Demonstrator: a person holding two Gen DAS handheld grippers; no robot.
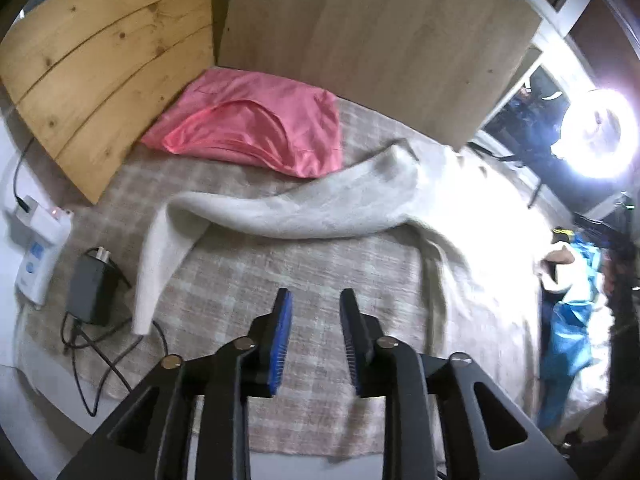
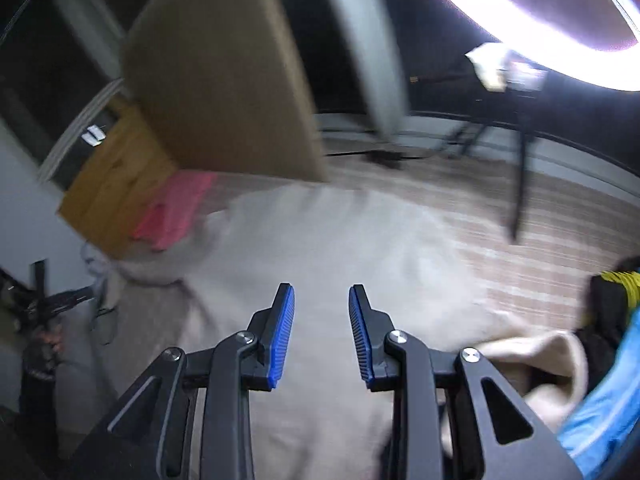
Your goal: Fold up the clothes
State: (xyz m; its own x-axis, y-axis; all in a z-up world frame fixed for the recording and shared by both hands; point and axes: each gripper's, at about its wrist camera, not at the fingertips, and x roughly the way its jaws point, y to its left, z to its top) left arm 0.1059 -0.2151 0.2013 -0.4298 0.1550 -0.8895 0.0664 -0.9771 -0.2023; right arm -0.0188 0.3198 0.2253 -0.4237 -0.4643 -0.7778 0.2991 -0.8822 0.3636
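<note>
Checked beige cloth (image 1: 248, 264) covers the work surface, backed by upright wooden boards (image 1: 104, 64). Across it sprawls a cream sweater (image 1: 304, 208), one sleeve bent down toward the left, its body spreading right under the glare of a ring lamp (image 1: 596, 132). Behind it lies a folded pink garment (image 1: 256, 128), touching the boards. At the left edge sit a black power adapter (image 1: 90, 284) and a white device (image 1: 40, 248). Left tongs (image 1: 316, 300) and right tongs (image 2: 321, 294) both hover above the fabric, jaws parted a little, gripping nothing.
</note>
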